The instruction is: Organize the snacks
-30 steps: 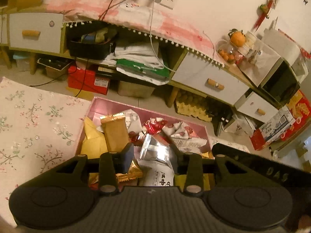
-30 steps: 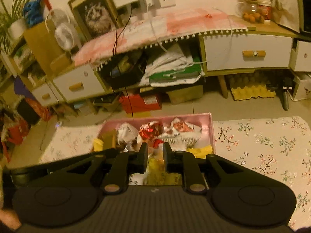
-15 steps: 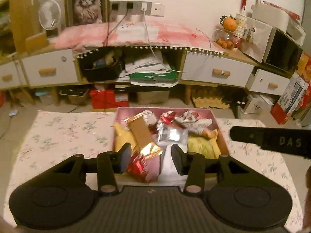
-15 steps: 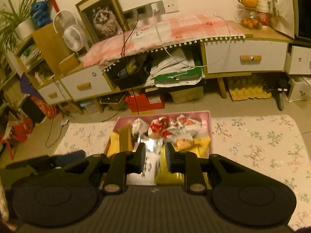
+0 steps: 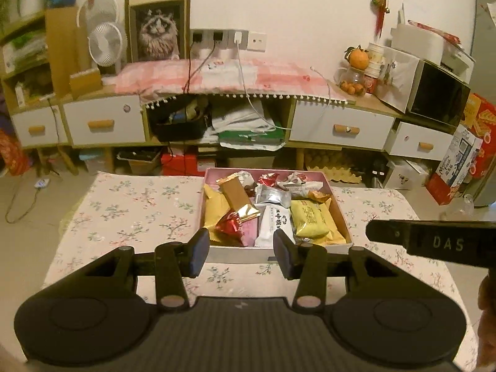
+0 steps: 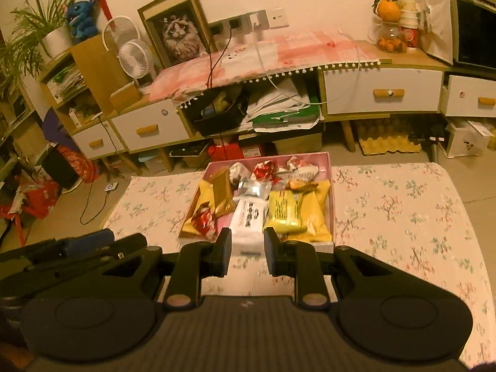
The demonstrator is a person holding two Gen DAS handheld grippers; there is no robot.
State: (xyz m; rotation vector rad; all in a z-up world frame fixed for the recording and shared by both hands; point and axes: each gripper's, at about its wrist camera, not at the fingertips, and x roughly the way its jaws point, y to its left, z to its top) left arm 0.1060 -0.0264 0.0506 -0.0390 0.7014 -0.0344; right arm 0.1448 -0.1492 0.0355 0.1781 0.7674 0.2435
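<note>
— Two claws, what state?
— Left claw (image 5: 238,252) gapes wide, released; right claw (image 6: 247,251) released too, narrower, both holding nothing.
— And the snacks?
— Piled in the pink box (image 6: 332,186) on the floral bench (image 6: 403,210), at twelve o'clock from each claw; white packet (image 6: 249,221) nearest, yellow packet (image 6: 285,212) at its three o'clock.

Both wrist views look forward and slightly down along their fingers, from just short of the near edge of the snack box (image 5: 217,255) (image 6: 331,186). The left view faces it squarely; the right sits further right, angled leftward. Both share the box, the table (image 5: 139,204) (image 6: 403,217) and the cabinet (image 5: 341,124) (image 6: 381,80) behind.
</note>
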